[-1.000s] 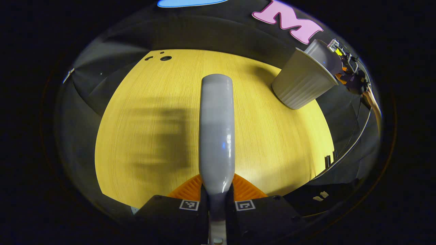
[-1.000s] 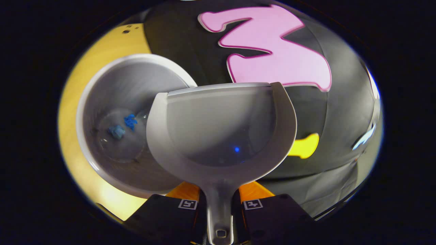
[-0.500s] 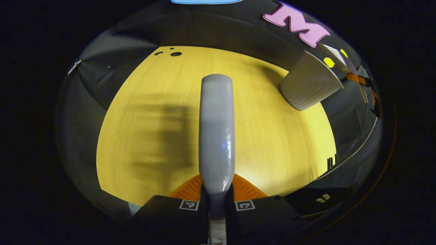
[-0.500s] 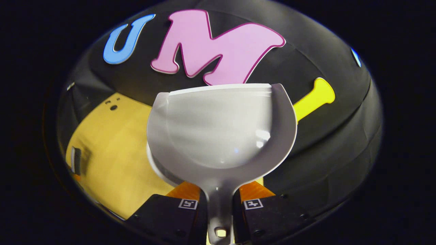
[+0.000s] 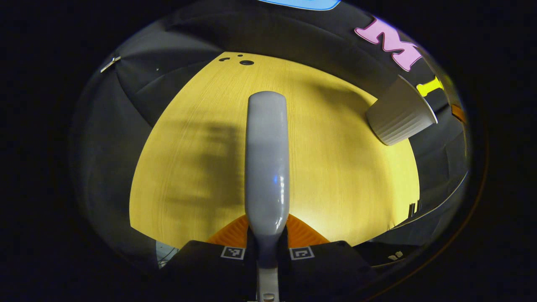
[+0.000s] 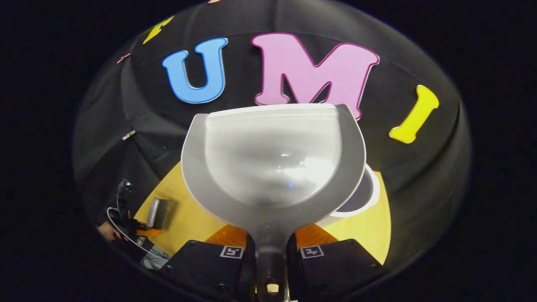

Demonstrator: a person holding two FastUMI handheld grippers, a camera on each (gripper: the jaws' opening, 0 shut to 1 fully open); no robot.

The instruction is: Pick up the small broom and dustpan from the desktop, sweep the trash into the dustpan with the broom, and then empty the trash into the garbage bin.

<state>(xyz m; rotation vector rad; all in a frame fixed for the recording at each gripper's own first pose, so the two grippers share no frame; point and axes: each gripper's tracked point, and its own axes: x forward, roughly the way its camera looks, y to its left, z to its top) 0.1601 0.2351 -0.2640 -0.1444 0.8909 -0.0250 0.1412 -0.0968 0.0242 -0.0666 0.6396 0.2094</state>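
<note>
A grey broom stands straight ahead in the left gripper view, its handle clamped by my left gripper above the yellow wooden desktop. The white ribbed garbage bin stands at the table's far right. In the right gripper view the grey dustpan is held by its handle in my right gripper; its scoop looks empty. The bin's rim peeks out behind the pan's right edge. The broom and the left gripper appear small at lower left.
Small dark holes mark the desktop's far edge. Black cloth walls close the booth behind and beside the table. A hand and cables show at the lower left of the right gripper view.
My right gripper swung the dustpan up and away from over the bin; the bin's inside with blue scraps is no longer seen. The left view turned, sliding the bin rightward.
</note>
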